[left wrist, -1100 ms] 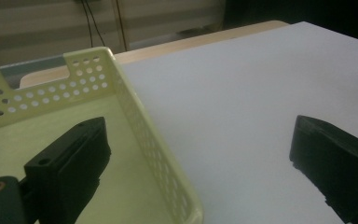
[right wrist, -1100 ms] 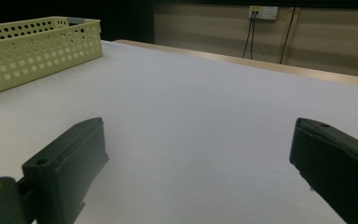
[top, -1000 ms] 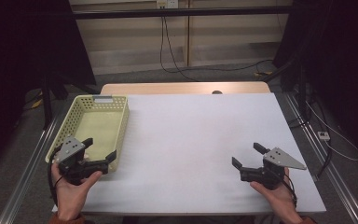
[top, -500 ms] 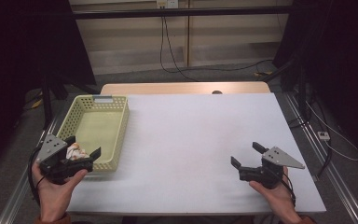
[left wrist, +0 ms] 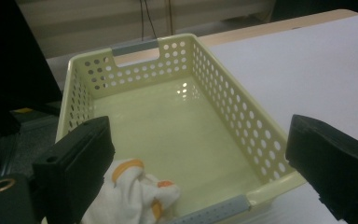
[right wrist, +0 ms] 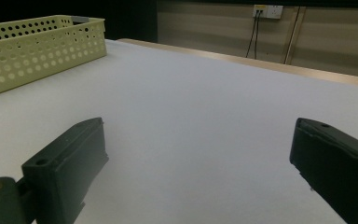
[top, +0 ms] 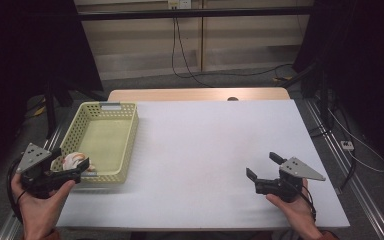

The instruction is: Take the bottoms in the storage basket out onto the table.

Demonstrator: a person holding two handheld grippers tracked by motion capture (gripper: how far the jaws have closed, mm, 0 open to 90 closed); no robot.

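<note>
A pale yellow perforated basket (top: 131, 131) stands on the left of the white table. A crumpled white cloth with orange rims (top: 73, 160) lies in its near left corner. In the left gripper view the cloth (left wrist: 133, 196) rests against the left jaw, inside the basket (left wrist: 223, 88). My left gripper (top: 78, 169) hovers at that corner, jaws wide apart and open (left wrist: 200, 140). My right gripper (top: 261, 166) is held open low over the table's near right part, with nothing between its jaws (right wrist: 196, 135).
The white table top (top: 215, 145) spreads between the two grippers, with a wooden strip (top: 195, 94) along its far edge. In the right gripper view the basket (right wrist: 37, 46) stands far off at the left. Metal rails and cables run along both sides of the table.
My left gripper drew back to the left off the basket's near edge, and the white cloth came into view at its jaws; it now lies in the basket's corner. The right gripper stayed put.
</note>
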